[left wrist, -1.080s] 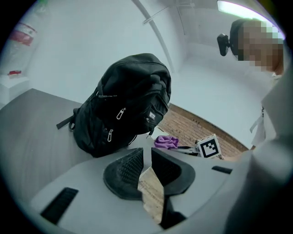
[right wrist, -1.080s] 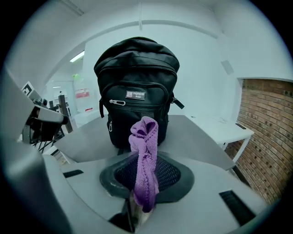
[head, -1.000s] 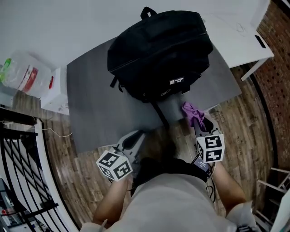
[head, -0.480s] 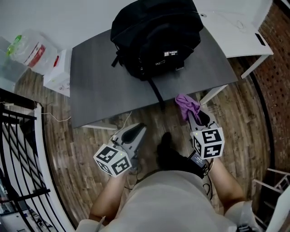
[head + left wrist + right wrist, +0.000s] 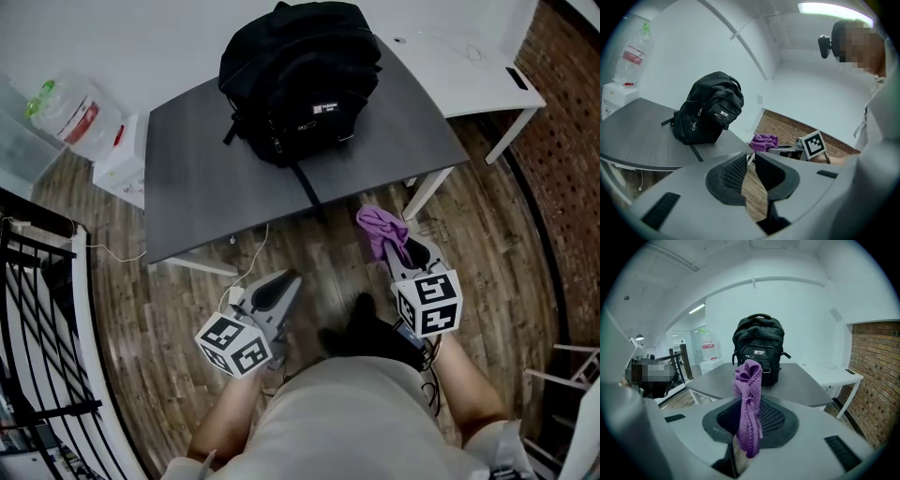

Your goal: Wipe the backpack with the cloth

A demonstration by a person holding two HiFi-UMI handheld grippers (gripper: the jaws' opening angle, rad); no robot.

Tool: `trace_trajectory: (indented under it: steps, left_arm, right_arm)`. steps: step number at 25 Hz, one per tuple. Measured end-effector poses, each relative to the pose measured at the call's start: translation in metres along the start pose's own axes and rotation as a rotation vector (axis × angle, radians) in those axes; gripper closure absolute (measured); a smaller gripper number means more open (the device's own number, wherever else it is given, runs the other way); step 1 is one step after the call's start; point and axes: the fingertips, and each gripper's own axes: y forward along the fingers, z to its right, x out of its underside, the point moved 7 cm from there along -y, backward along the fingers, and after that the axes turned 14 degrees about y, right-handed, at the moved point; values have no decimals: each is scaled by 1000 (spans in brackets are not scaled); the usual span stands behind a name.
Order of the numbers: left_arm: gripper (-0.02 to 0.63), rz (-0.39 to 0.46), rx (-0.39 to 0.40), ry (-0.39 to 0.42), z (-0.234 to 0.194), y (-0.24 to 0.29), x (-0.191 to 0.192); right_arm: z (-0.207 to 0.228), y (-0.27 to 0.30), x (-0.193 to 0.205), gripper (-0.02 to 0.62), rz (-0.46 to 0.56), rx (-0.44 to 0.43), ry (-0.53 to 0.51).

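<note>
On the grey counter, toward its far edge, the black backpack stands upright. Short of the counter's near edge, above the wood floor, the right hand-held gripper is clamped on the purple cloth, which bunches up past its jaws, well apart from the backpack. The left hand-held gripper hovers alongside, its jaws a narrow gap apart with nothing between them.

Grey left gripper, marker cube, beige shirt

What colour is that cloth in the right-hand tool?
The cloth is purple, clearest in the right gripper view.
</note>
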Motion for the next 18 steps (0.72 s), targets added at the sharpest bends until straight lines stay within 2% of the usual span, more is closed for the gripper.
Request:
trace_trajectory:
  steps: [5,12,18]
  left_arm:
    - [549,8,-25,-11,22,8,-8]
    - [549,57,-77,-24,48,31,-24]
    - [549,47,-89,-44,73,33,-15]
  right_arm:
    - [24,-18,-6,517,-20,-22,24]
    - [64,-27,-33,517,-27,-81,5]
    - [78,-45,-21,517,-53,-123,71]
